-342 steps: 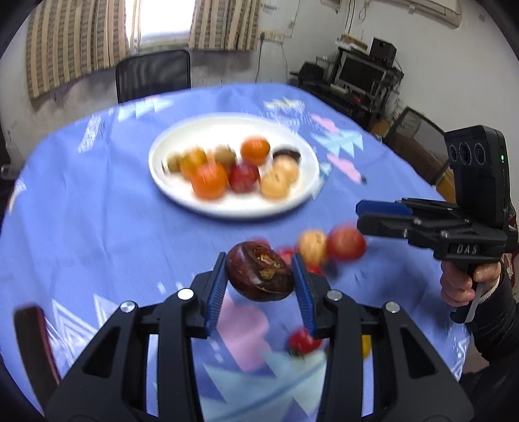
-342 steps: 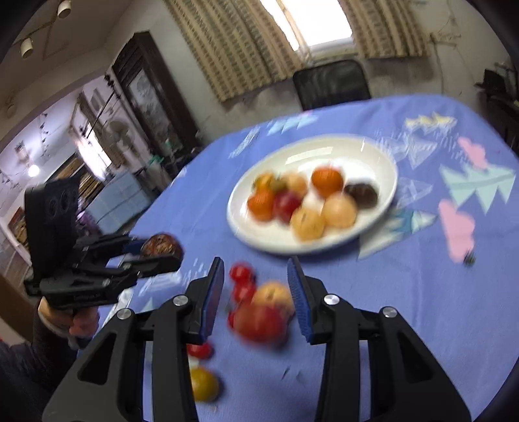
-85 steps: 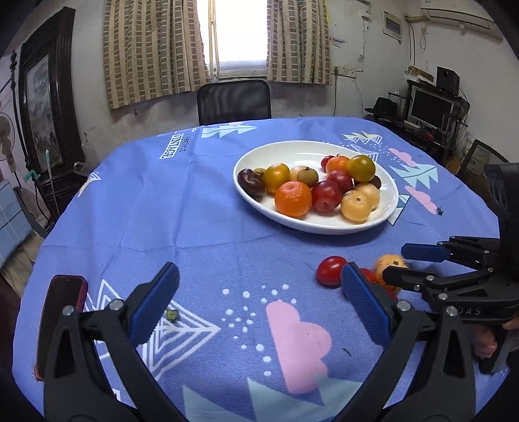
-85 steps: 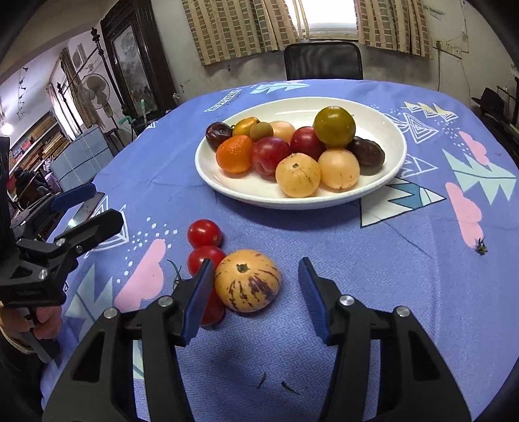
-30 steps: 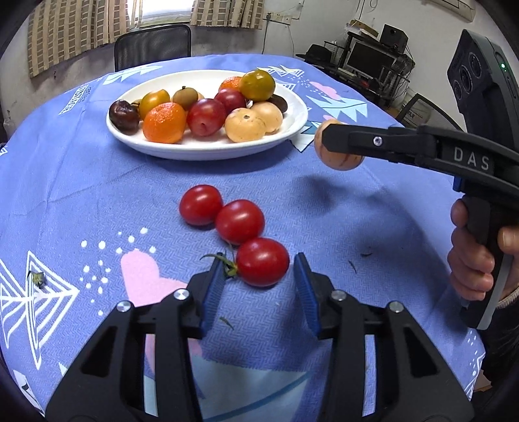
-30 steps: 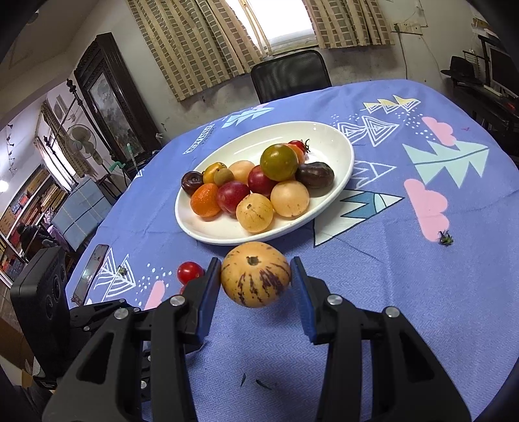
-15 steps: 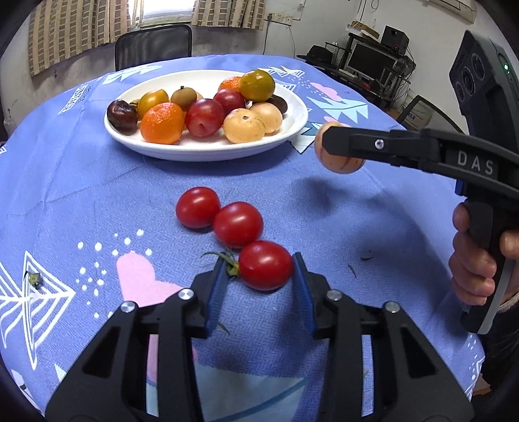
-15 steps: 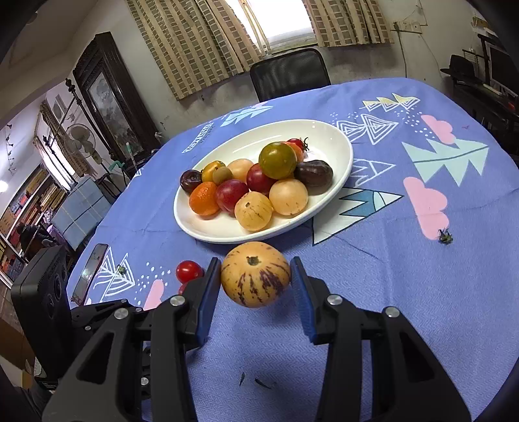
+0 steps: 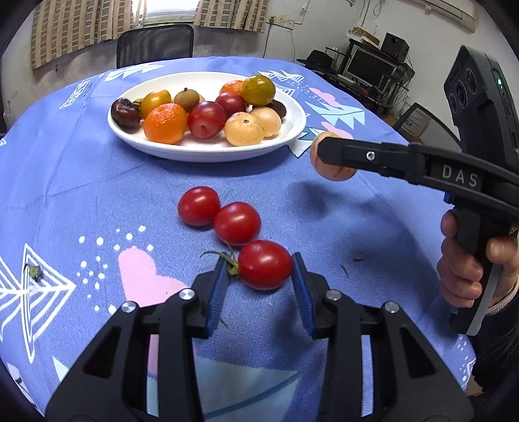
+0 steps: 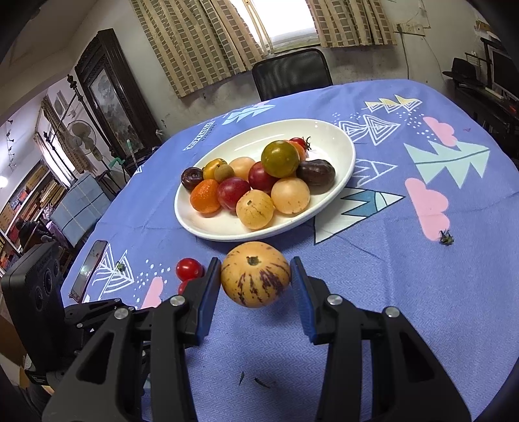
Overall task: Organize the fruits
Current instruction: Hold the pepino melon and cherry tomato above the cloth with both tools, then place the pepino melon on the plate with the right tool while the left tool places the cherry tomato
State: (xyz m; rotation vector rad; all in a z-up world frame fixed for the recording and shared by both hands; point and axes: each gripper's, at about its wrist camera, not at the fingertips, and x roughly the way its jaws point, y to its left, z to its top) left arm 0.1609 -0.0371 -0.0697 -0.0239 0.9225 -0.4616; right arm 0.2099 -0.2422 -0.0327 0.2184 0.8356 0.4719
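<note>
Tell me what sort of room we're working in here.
Probably a lived-in home room used for dining and as an office: a round table under a blue patterned tablecloth, a computer desk with monitor in the corner, and a carved wooden cabinet beside a curtained window.

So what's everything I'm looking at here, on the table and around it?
Plate: one, white, mid-table, piled with about a dozen mixed fruits.
Tomatoes: three, red, loose in a row on the cloth before the plate.
Striped fruit: one, yellow with purple streaks, held above the cloth.
Tablecloth: one, blue, patterned.
Phone: one, dark, table's left edge.
Chair: one, black, behind the table.
Left tongs: around the nearest tomato, contact unclear.
Right tongs: shut on the striped fruit.
</note>
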